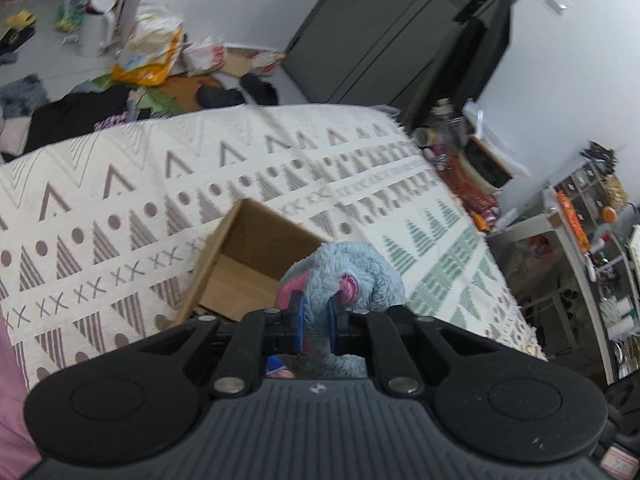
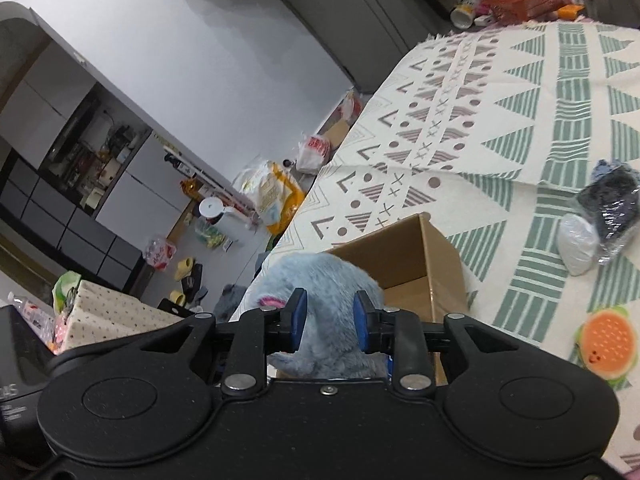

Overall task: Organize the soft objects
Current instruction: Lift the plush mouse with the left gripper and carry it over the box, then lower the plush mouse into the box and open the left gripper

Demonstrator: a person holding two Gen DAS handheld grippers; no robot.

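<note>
1. The left tool [image 1: 316, 312] pinches a thin fold of the blue plush toy [image 1: 352, 268], probably an ear.
2. The right tool [image 2: 330, 322] clamps the toy's bulk, sharing its weight.
3. The toy hangs at six o'clock of the open cardboard box [image 2: 412, 256] on the patterned surface [image 2: 520, 128], seemingly for dropping in.

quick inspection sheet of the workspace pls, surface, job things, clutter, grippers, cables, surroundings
surface: patterned cloth with triangles, dots and crosses covers the table.
job's things: blue plush toy held over the open cardboard box; burger-shaped soft toy lies on the cloth.
clutter: two plastic-wrapped bundles, dark bundle and white bundle, on the cloth.
grippers: left gripper shut on the plush; right gripper grips it too.
cables: nothing seen.
surroundings: bags and slippers litter the floor; crowded shelves stand beside the table.
</note>
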